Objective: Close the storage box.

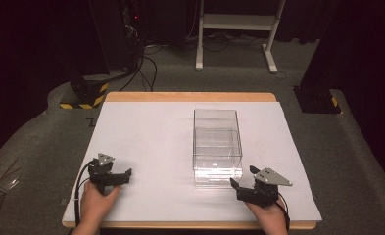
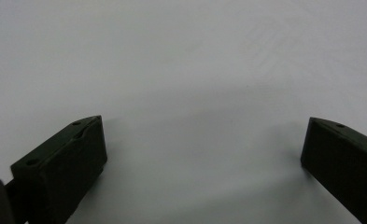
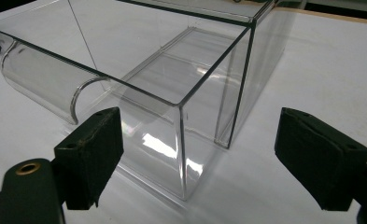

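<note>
The left gripper (image 2: 202, 140) has its jaws spread wide with nothing between them; its own view looks down past the two black jaws onto bare white table surface (image 2: 181, 56). In the high view this gripper (image 1: 112, 175) sits near the front left corner of the white-topped table (image 1: 146, 132), held by the person's left hand (image 1: 96, 203), its jaws aimed to the right, toward the middle of the surface.

The right gripper (image 3: 197, 154) is likewise wide open and holds nothing. Between its jaws, in its own view, stands a near vertical corner edge of a clear plastic box (image 3: 172, 70), close in front of the jaw tips; I cannot tell whether either jaw touches it. A curved clear flange shows at the box's left side in that view. In the high view the right gripper (image 1: 246, 185) lies near the front right corner of the table, gripped by the right hand (image 1: 271, 215), and it sits just beside the box's front right corner.

The clear plastic box (image 1: 217, 147) stands a little right of the table's centre, its open top upward. Its long axis runs from the front edge toward the back edge, with one short end facing the person
</note>
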The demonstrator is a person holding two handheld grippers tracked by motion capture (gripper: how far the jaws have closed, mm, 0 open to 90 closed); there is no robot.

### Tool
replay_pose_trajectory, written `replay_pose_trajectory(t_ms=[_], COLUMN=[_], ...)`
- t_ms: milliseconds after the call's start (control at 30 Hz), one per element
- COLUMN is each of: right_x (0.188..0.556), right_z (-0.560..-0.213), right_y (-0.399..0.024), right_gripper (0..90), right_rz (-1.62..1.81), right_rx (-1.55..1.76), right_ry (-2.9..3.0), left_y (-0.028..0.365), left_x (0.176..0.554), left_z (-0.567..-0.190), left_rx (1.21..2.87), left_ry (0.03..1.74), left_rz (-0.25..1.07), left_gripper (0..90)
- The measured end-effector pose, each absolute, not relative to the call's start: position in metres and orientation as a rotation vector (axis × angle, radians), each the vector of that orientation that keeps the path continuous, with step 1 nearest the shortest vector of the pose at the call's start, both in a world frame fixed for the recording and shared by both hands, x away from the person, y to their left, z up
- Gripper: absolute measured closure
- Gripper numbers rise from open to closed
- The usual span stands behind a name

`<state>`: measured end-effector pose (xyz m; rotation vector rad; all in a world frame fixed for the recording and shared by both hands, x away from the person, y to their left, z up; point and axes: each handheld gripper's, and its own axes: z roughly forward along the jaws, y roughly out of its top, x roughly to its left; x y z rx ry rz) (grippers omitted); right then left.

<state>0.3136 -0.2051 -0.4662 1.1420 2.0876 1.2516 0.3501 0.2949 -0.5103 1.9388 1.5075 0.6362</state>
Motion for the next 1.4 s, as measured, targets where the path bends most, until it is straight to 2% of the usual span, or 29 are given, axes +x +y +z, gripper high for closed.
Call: replay_pose_trajectory(t_ms=[1400], right_x=[0.363], right_z=[-0.466], right_y=[-0.205], right_gripper=[14.9], right_rz=[1.24], right_rx=[1.207], right_ry=[2.052], left_y=[0.295], left_x=[0.35], left_z=[-0.51], left_rx=[1.937], left_ry=[1.51], left_rz=[0.635], left_gripper=[0.5])
